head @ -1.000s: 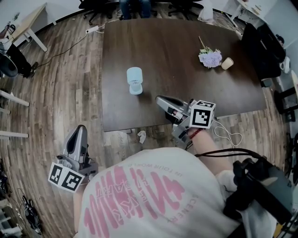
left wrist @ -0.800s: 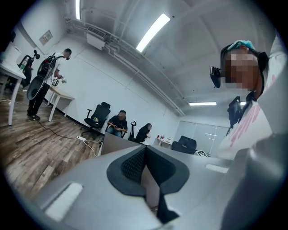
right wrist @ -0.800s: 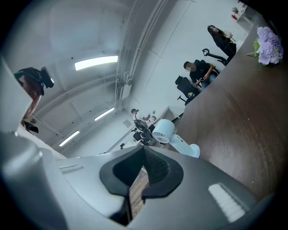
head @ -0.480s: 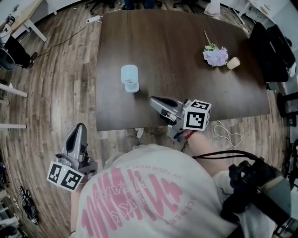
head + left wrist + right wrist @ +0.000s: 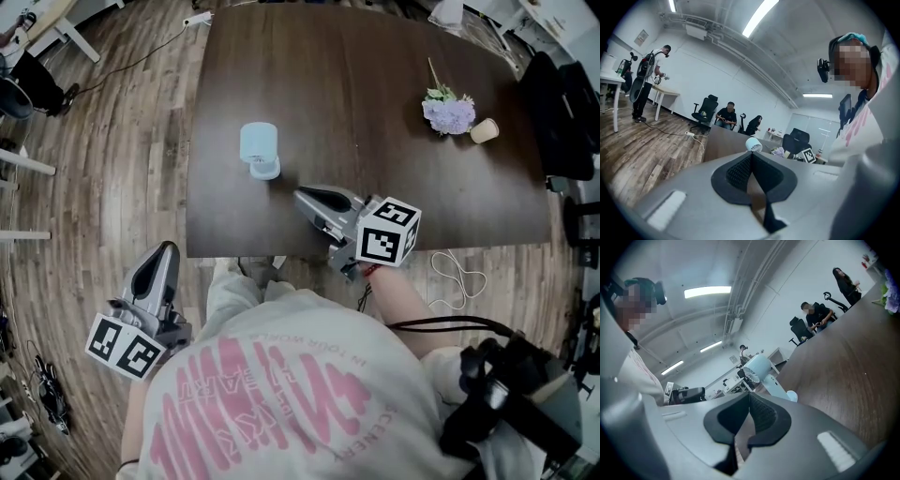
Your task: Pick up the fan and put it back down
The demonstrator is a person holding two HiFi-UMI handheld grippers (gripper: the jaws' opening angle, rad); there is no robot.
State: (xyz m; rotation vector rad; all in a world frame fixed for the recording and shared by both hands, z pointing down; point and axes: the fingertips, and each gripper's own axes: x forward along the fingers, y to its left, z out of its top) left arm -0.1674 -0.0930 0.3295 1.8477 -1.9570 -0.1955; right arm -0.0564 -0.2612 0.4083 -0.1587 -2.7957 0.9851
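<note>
- One fan (image 5: pixel 260 150), pale blue, stands on its base on the table (image 5: pixel 403 197), toward the near left corner. Nothing touches it, so the pick-up seems not yet begun.
- Two tools, both with jaws pressed together and nothing between them. The right gripper (image 5: pixel 302 197) hangs over the table just beside the fan, its tip aimed that way. The left gripper (image 5: pixel 165 253) is off the table, over the floor, well apart from the fan.
- First risk: if the right gripper goes in with its jaws together, it would shove the fan rather than take it. The fan looks light on a small foot, so a nudge could tip it or slide it toward the table edge nearby.
- Second risk: a pinch on the round head may slip or press the grille. The neck looks a surer hold.
- Third risk: if the fan is set down tilted, or too close to the edge, it could topple.
- Hidden: the person's torso covers both arms and part of the near table edge.
- Hard to tell: whether the fan has a cord. In the right gripper view the gripper body cuts off its foot. In the left gripper view only its small head shows.
- Flowers (image 5: pixel 448 112) and a cup (image 5: pixel 485 130) lie well apart, out of the way.
</note>
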